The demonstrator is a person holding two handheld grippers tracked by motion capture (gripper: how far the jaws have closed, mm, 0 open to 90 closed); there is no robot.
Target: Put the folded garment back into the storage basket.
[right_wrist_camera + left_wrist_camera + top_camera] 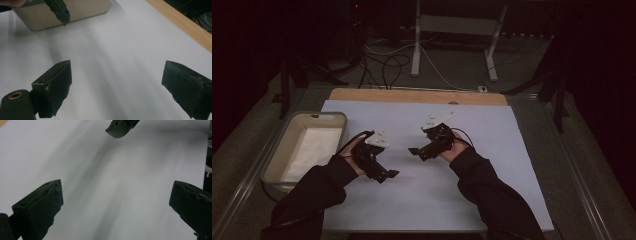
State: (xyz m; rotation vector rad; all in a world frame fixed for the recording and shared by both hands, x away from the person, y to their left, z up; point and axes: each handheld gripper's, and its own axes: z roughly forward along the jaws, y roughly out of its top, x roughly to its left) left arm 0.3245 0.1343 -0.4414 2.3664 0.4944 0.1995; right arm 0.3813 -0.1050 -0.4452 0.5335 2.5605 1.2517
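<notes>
— Holding both tools low over the pale sheet (492, 165), I have my left gripper (388, 175) and my right gripper (416, 151) pointing toward each other, tips near but apart. What do you want to know?

— How do your jaws stand?

— Wide apart on both. In the left gripper view my 2 black jaws rise at the bottom corners with bare sheet (105, 195) between them, and the left gripper (116, 195) clamps nothing. The right gripper view reads the same: my right gripper (116, 75) has its 2 jaws spread, with plain sheet (117, 50) in the gap.

— Does either touch anything?

— I cannot tell whether the tips rest on the sheet or hang just above it. Neither holds a thing.

— What lies nearest your jaws?

— Ahead of my left jaws, the tip of the right gripper (117, 128) pokes in from the top. Ahead of my right jaws, the tip of the left gripper (61, 12) hangs down, and behind it stands the tub (82, 11), cream-walled.

— And where is that tub from above?

— The tub (282, 145) sits at the sheet's left edge, outside my left hand (354, 160), well away from my right hand (452, 150). Beyond both jaws, a wooden board (362, 95) edges the sheet's far side.
</notes>
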